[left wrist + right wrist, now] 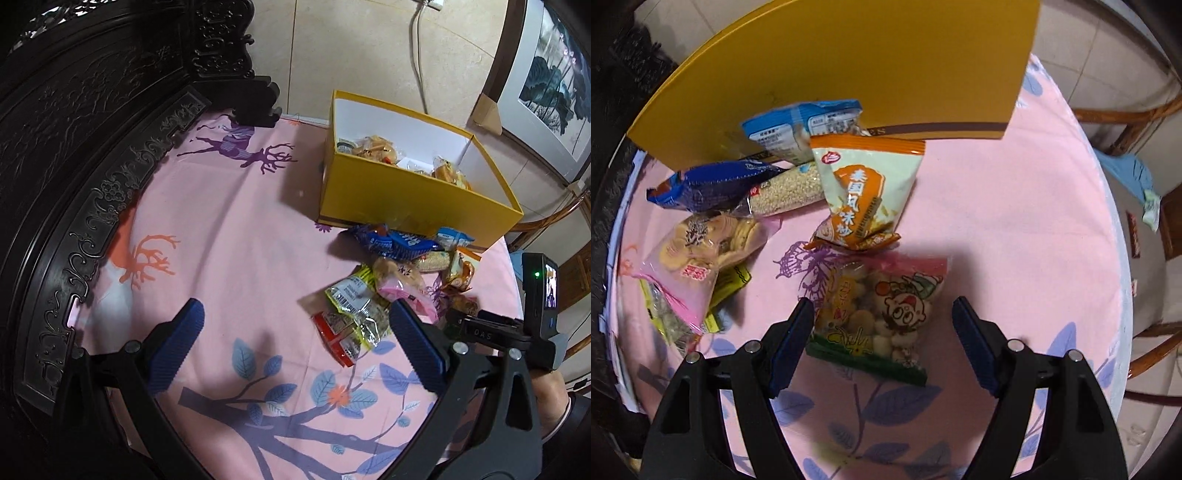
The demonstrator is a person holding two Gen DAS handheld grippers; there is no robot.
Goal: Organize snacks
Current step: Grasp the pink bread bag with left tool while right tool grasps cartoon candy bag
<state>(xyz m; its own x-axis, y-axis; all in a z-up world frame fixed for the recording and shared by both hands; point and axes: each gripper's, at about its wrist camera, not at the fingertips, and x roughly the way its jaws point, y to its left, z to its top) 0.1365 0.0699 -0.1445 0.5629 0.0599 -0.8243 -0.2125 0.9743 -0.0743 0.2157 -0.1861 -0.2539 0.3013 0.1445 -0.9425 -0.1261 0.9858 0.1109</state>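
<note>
Crinkly cartoon snack bag (882, 314) sits between the wide-open right claw (882, 314); closing on plastic alone may slip. Left claw (295, 332) gapes empty.

The left wrist camera is looking down from farther back. The right is hovering close. Both are catching the open yellow cardboard box (413, 199) (849, 74) and pink printed tablecloth (229, 251) (1015, 221).

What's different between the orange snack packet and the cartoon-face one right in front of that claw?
The orange packet is opaque with printed lettering; the cartoon-face packet is clear, showing round biscuits. The orange one lies farther off, near the yellow box; the cartoon one sits between the open right gripper's fingers. Both rest on the pink cloth.
</note>
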